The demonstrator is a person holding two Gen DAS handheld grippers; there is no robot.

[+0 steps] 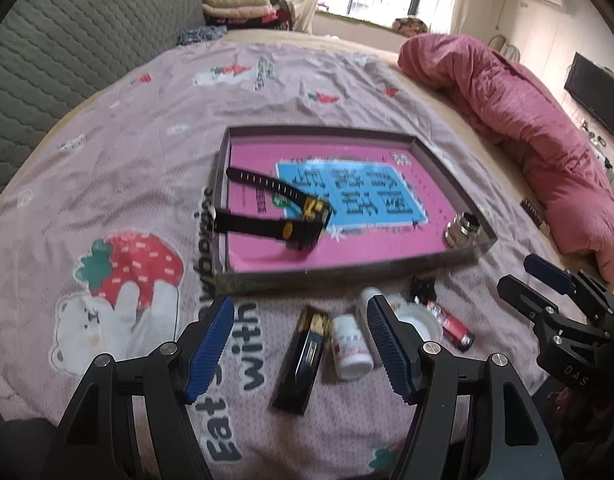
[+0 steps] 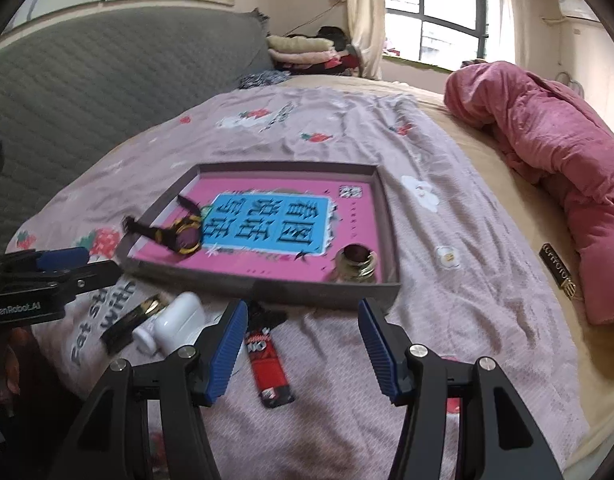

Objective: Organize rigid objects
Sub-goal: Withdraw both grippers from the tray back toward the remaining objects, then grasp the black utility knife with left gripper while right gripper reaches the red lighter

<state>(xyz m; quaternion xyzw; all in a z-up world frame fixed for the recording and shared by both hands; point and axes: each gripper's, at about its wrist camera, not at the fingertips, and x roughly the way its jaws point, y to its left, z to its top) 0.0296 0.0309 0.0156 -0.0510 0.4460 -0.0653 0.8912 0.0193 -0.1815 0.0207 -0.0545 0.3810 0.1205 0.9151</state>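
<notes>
Both grippers poised over clutter on the bed, tray beyond

The white bottle and a round lid are partly hidden behind the left gripper, jaws wide apart, empty. The black case lies left of the bottle, the red lighter right. The right gripper gapes empty. In the tray beyond: watch left, metal fitting right.

One tray. Inside: one watch, one metal fitting. On bedsheet: one black bar, one white pill bottle, one white case, one red lighter. Two grippers.
</notes>
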